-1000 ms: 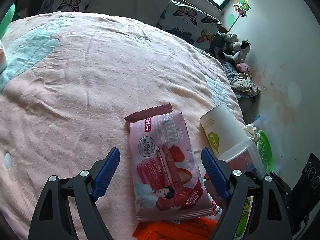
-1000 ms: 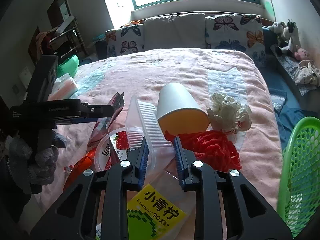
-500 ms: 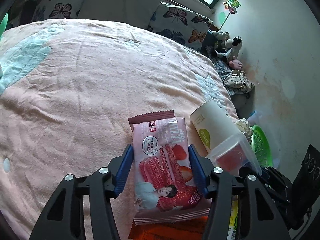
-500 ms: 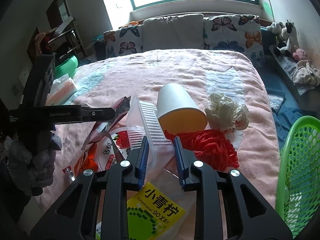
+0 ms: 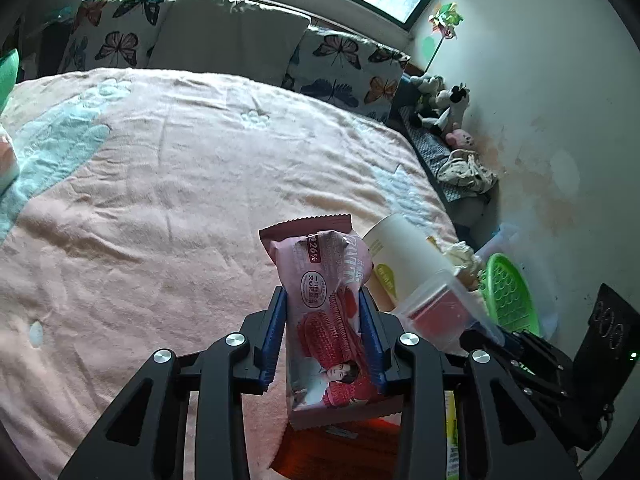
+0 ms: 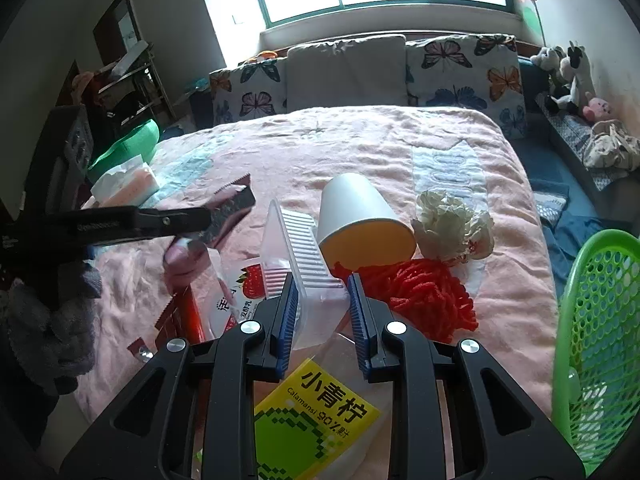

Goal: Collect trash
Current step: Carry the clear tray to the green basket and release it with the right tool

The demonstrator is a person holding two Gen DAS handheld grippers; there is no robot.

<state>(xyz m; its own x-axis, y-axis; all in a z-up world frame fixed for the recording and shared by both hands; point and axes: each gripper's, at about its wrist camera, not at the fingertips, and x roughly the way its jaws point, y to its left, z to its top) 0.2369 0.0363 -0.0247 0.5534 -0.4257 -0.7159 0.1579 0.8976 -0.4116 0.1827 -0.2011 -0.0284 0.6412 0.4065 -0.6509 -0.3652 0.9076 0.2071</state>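
Wrapper point(image 5: 326, 312) sits clamped in left gripper point(image 5: 323, 334) jaws — right gripper point(image 6: 323, 320) jaws pinch clear box point(image 6: 304, 272) over bed point(image 5: 168, 208).

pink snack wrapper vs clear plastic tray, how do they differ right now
The pink snack wrapper is soft printed film and opaque; the clear plastic tray is rigid, ribbed and see-through. The wrapper sits in the left gripper, the tray in the right gripper. Both are clamped between blue pads above the bed.

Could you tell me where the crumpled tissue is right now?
In the right wrist view, the crumpled tissue lies on the bed, right of the paper cup, behind the red yarn.
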